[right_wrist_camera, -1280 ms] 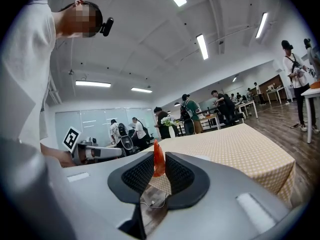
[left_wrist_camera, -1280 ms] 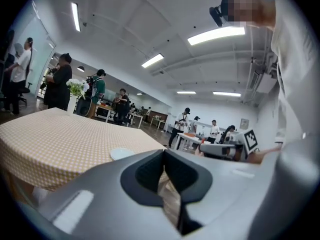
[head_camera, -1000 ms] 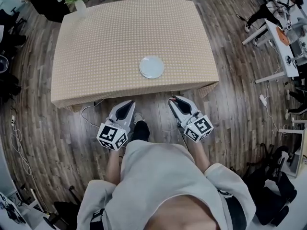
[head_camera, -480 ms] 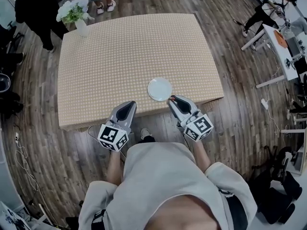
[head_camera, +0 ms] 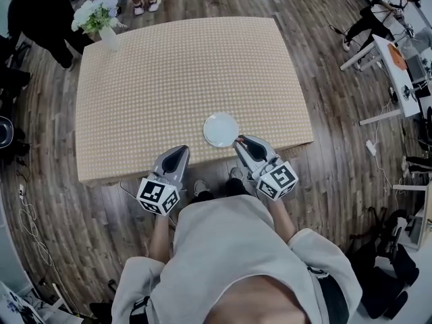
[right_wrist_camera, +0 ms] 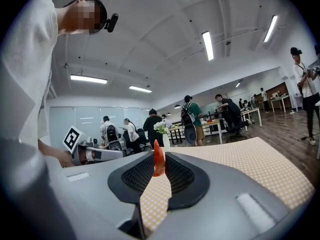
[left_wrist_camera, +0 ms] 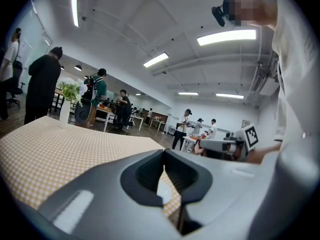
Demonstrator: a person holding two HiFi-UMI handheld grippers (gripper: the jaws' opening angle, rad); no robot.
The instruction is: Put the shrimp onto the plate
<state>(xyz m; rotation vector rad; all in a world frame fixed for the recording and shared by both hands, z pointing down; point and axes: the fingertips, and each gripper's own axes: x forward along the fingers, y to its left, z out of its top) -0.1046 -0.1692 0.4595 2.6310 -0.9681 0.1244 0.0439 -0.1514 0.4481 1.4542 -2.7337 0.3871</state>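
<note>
head view: steeply down on table [head_camera: 135, 79] | gripper views: low, level, same table

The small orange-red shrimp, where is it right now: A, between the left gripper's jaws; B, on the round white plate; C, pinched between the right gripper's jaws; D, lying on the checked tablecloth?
C: the right gripper view shows the small orange-red shrimp standing upright, clamped between the jaws of the right gripper.

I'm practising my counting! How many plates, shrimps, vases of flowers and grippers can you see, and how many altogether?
plate: 1
shrimp: 1
vase of flowers: 1
grippers: 2, the left gripper and the right gripper
Total: 5
</note>
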